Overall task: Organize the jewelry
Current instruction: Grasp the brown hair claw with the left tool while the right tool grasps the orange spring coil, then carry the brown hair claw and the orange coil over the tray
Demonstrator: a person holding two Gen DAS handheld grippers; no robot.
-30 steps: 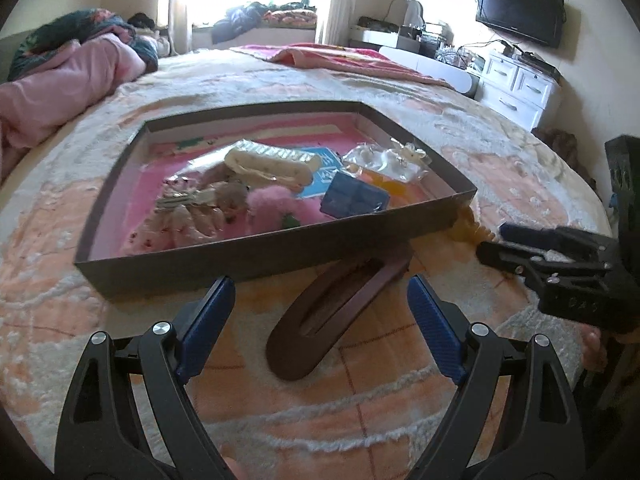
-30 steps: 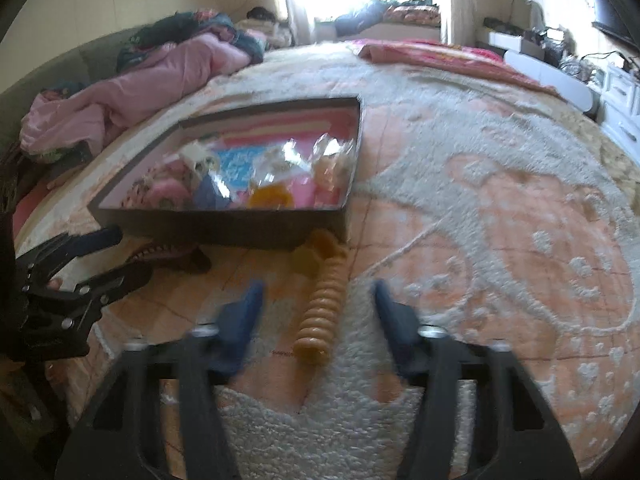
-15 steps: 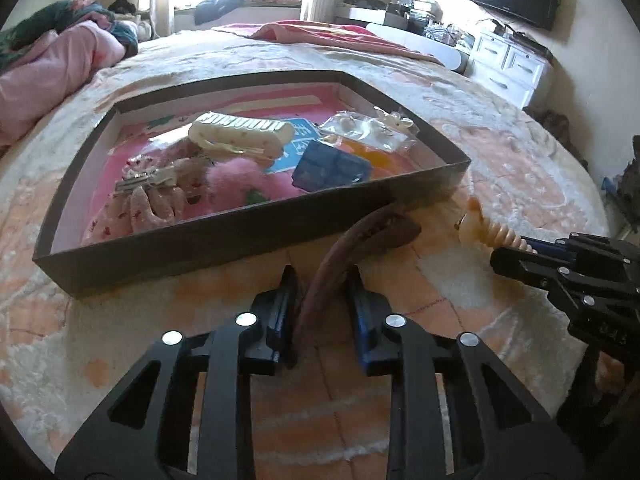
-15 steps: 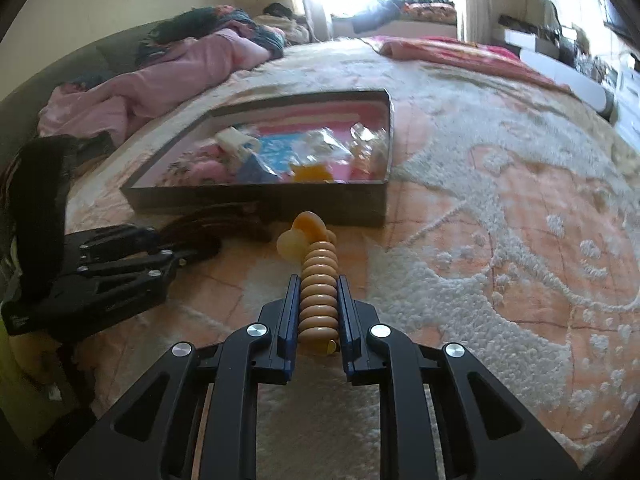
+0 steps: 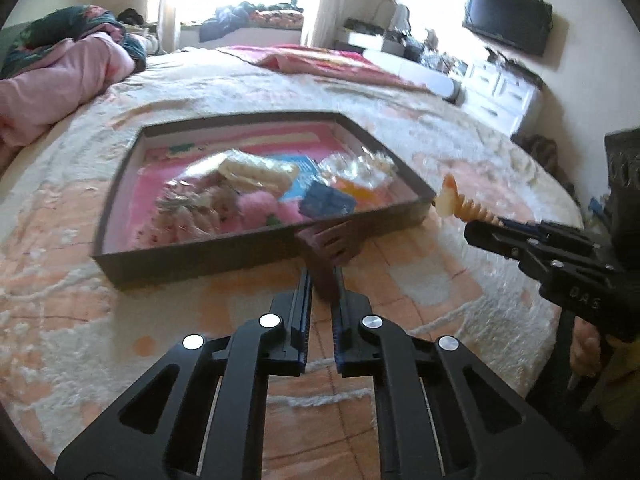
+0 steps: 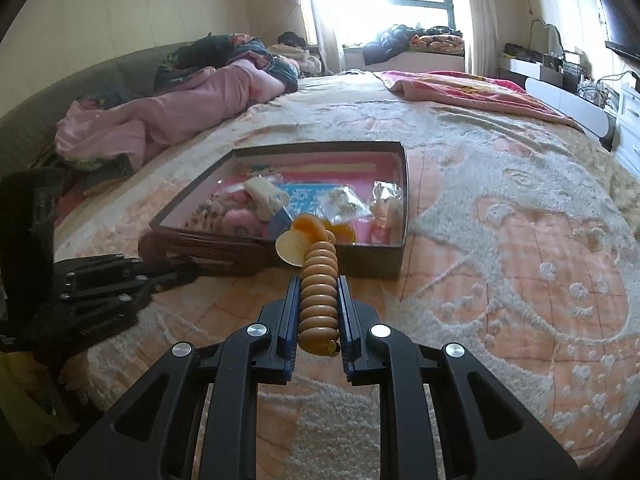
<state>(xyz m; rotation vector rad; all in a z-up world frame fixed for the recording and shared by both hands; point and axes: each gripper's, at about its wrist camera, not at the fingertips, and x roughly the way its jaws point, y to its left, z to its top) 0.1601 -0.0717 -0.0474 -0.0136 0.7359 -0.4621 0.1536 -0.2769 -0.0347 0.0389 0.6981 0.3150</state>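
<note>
My left gripper [image 5: 322,276] is shut on a brown hair clip [image 5: 330,246] and holds it lifted before the near wall of a shallow dark box [image 5: 200,258] with a pink floor. My right gripper [image 6: 319,284] is shut on an orange ribbed hair clip [image 6: 318,296], raised just short of the box's near wall [image 6: 372,262]. The orange clip [image 5: 460,204] also shows by the box's right corner in the left wrist view. The brown clip [image 6: 208,252] shows in the right wrist view at the left. The box holds several hair pieces and small bags.
The box lies on a cream and orange bedspread [image 6: 520,240]. A pink quilt [image 6: 172,116] is heaped at the far left. A red blanket [image 6: 460,92] lies at the back, and white drawers [image 5: 500,96] and a wall TV [image 5: 508,24] stand at the right.
Both grippers closed on their clips a second ago and have now lifted them off the bedspread toward the box's near wall.
</note>
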